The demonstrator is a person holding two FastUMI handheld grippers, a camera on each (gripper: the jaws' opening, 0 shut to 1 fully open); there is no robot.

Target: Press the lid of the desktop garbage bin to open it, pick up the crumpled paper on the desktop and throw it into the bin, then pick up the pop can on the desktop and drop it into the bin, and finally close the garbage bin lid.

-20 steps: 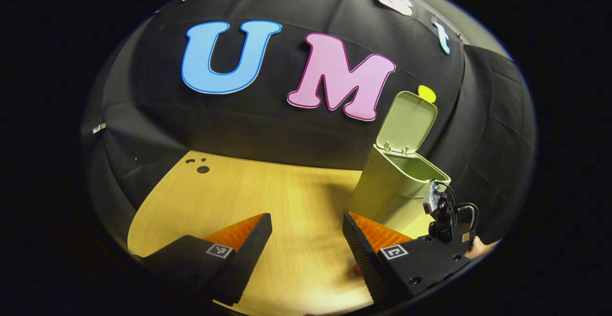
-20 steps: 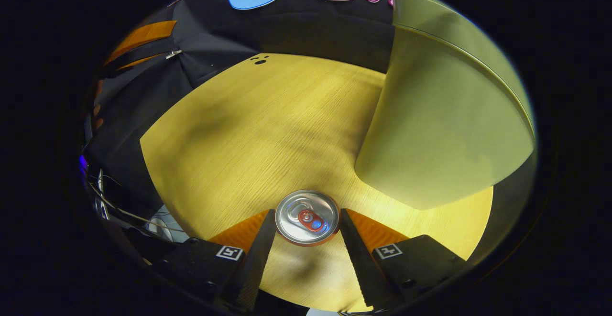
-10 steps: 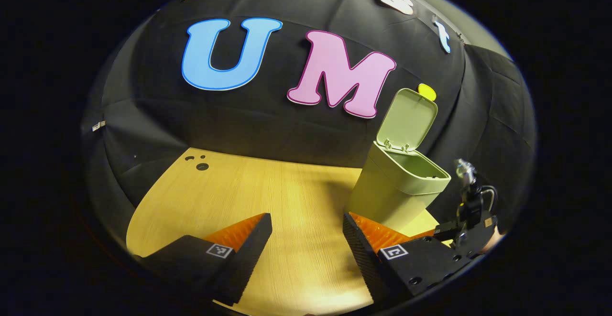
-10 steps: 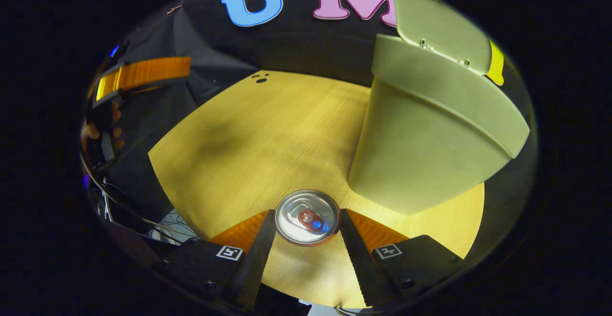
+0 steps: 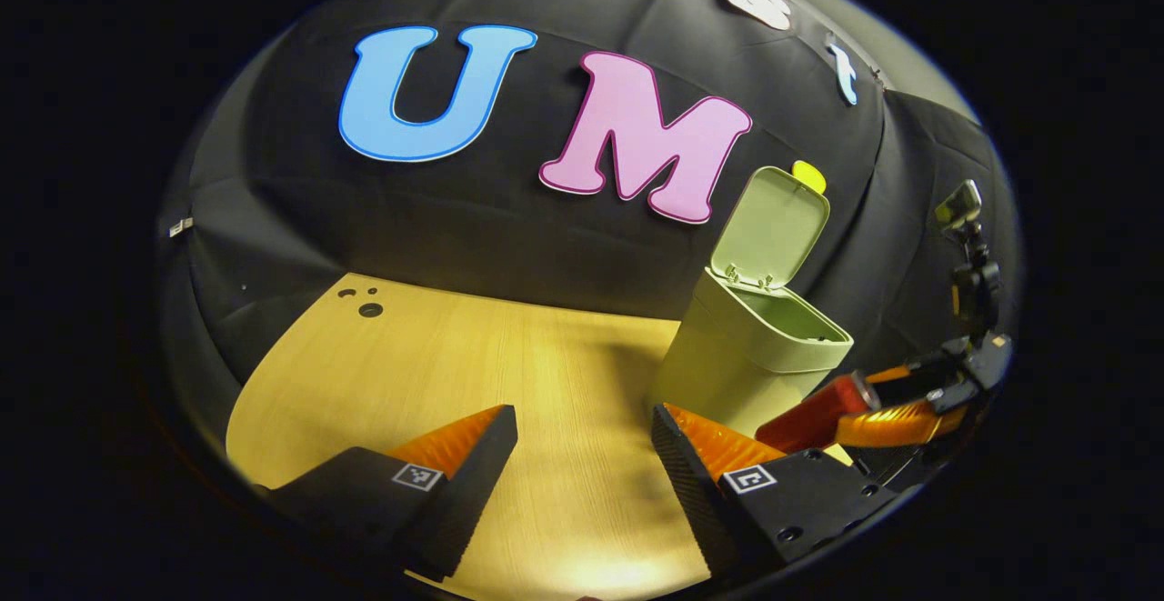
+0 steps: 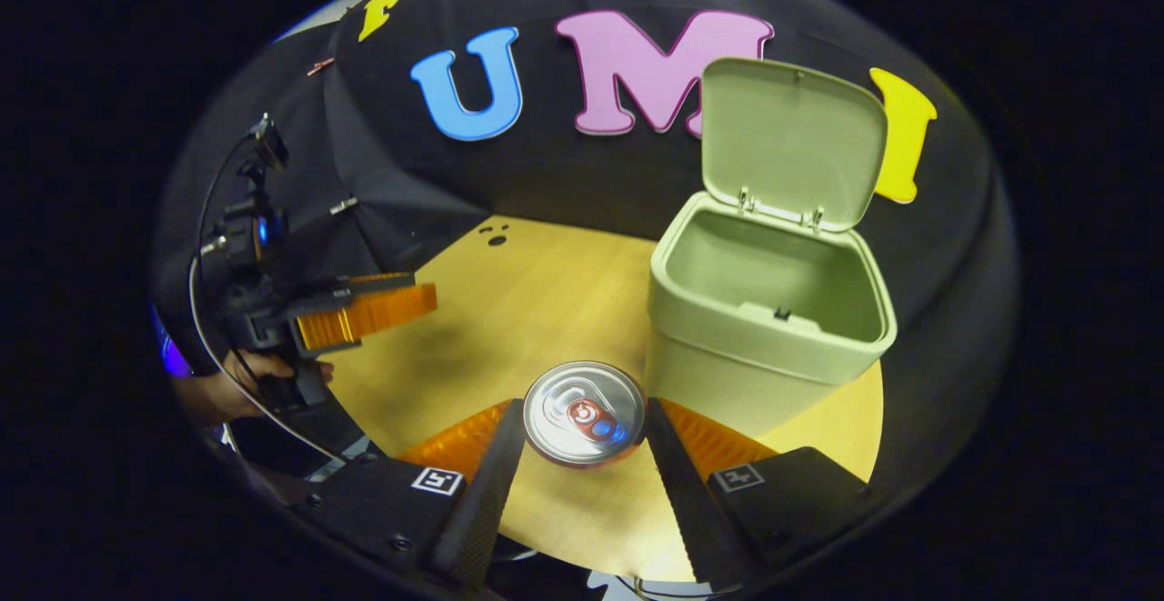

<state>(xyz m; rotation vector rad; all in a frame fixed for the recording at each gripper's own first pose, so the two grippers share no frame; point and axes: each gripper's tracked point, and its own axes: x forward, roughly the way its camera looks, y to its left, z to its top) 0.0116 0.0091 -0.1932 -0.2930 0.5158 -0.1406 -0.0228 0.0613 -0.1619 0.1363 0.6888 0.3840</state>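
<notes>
My right claw (image 6: 584, 426) held the pop can (image 6: 584, 413) between its two fingers, one pressed to each side, the can's silver top facing my camera. The can was off the table (image 6: 546, 292), in the air in front of the bin (image 6: 771, 310) and lower than its rim. From the left gripper view the can (image 5: 817, 415) showed as a red cylinder lying nearly level in that claw (image 5: 864, 410), just to the right of the bin (image 5: 750, 355) and close to its front wall.

The bin stood near the far right corner of the table, close to the back edge. Its lid (image 6: 791, 142) was swung up and back, standing almost upright on its hinges, so the mouth was open. What I could see of the inside looked plain green; the bottom was hidden from me, so I could not tell whether the paper lay in it.

My left claw (image 5: 584, 442) was spread wide with nothing between its fingers, hanging over the near part of the table (image 5: 473, 374), left of the bin. In the right gripper view it (image 6: 364, 310) sat over the table's left edge, with my hand (image 6: 238, 385) on its handle.
</notes>
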